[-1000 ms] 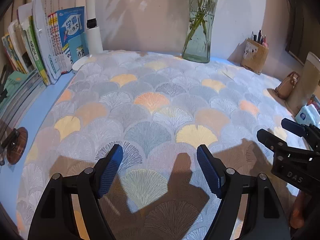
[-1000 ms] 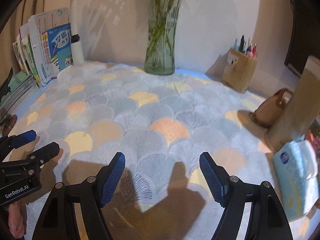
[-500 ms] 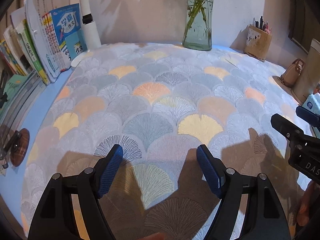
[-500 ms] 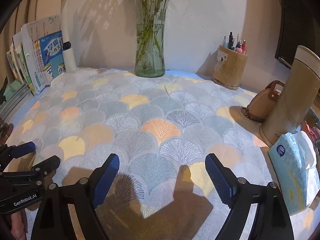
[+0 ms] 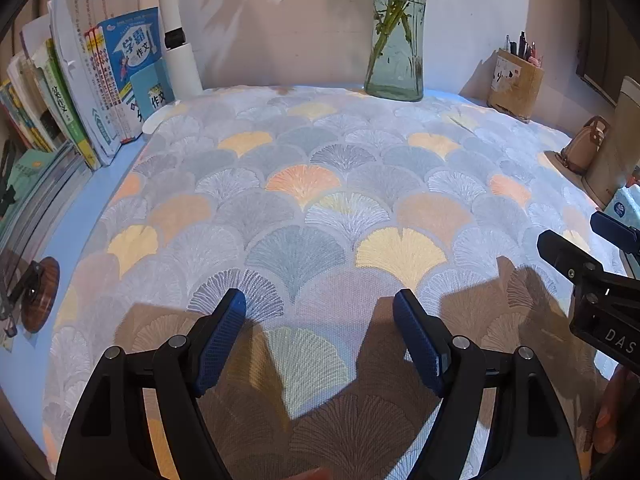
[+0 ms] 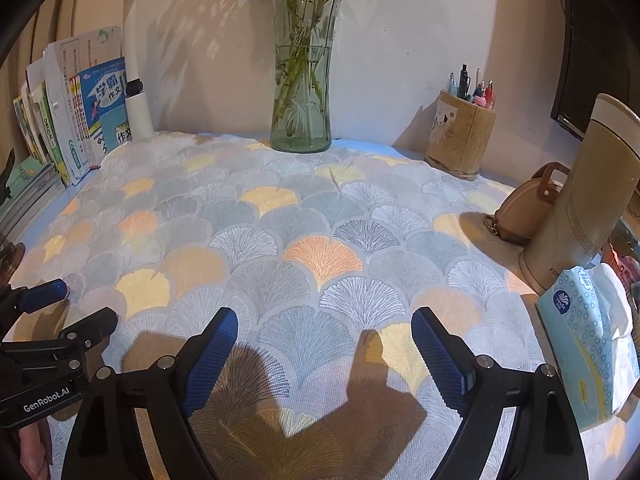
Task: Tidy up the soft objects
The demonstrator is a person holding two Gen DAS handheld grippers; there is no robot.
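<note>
Both claws hang spread and empty over the fan-patterned cloth (image 5: 312,200) covering the desk: the left claw (image 5: 320,340) beside the right claw (image 6: 324,354), whose jaws have just been widening. A tissue pack (image 6: 580,344) lies at the cloth's right edge.

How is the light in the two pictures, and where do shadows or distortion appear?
Left wrist view: warm side light, dark shadows of the open left gripper on the patterned cloth; fisheye bends the books. Right wrist view: the vase casts leafy shadows on the wall, and the open right gripper shadows the cloth; corners are black.
</note>
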